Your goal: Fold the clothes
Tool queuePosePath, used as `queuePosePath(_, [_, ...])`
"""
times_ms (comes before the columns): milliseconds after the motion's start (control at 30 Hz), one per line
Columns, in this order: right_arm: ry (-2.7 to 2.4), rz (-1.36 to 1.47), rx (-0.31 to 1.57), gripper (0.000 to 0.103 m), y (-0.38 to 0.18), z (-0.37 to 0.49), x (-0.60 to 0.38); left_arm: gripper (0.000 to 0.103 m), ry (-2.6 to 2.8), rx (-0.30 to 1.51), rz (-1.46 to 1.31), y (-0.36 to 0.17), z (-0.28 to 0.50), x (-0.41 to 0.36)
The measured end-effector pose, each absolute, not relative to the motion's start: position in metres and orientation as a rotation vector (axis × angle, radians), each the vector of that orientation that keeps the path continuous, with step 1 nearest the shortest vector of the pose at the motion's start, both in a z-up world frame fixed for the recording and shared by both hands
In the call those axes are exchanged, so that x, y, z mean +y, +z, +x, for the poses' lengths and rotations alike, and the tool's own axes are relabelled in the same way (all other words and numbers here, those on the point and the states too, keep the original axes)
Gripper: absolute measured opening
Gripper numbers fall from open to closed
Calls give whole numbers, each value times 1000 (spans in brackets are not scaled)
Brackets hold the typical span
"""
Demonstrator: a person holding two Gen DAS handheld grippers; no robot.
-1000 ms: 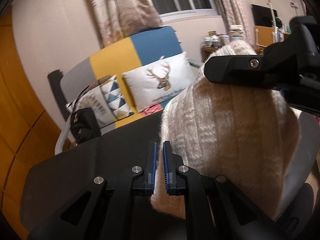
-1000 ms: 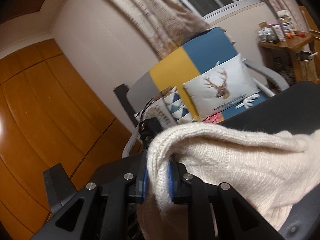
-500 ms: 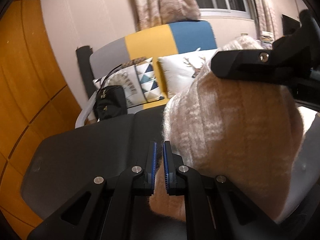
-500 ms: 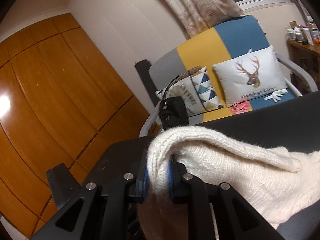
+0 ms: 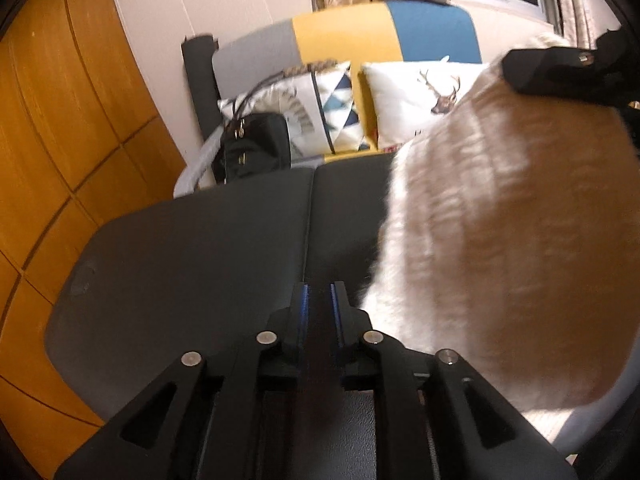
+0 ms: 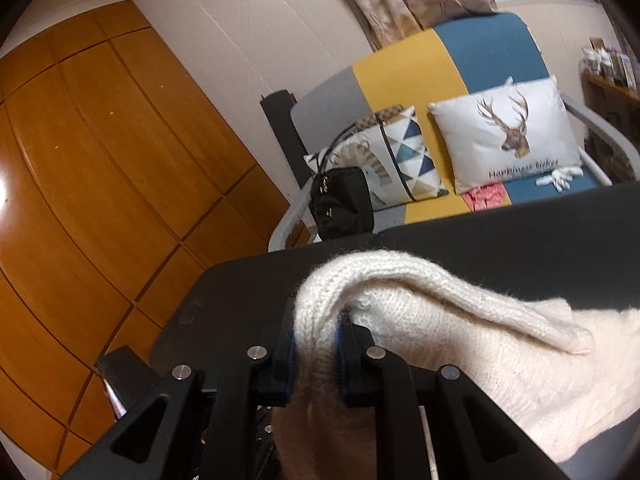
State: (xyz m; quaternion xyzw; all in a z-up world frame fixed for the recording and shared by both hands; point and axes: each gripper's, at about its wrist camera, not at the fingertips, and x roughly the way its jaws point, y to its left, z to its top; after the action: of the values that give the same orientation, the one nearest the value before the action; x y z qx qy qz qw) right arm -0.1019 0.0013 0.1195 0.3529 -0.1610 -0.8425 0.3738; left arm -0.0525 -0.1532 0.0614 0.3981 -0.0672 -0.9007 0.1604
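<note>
Cream knit sweater (image 6: 460,344) stays clamped in right gripper (image 6: 316,344); left gripper (image 5: 319,304), now parted, has released it.

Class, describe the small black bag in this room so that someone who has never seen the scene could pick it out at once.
Find the armchair with the grey, yellow and blue back, beyond the dark table. At its grey end, in front of the triangle-patterned cushion, sits the small black bag. It is the only dark, boxy thing on the seat, with thin straps and small gold fittings, unlike the pale cushions beside it.
</note>
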Motion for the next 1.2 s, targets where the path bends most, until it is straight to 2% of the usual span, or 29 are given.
queuePosePath(100, [-2158,927,-408,15,111,-108,3,23,-2567,-174,1186,48,-57,-156])
queuePosePath(800, [-2228,1131,-398,17,40,-174,7,23,-2529,-158,1316,8,-68,-151])
queuePosePath(1067, [-2278,1200,-309,29,20,-190,2,23,-2578,-119,1300,6,-68,-148])
queuePosePath(1200, [-2370,1166,-254,42,26,-188,10,23,-2589,-116,1302,4,-68,-144])
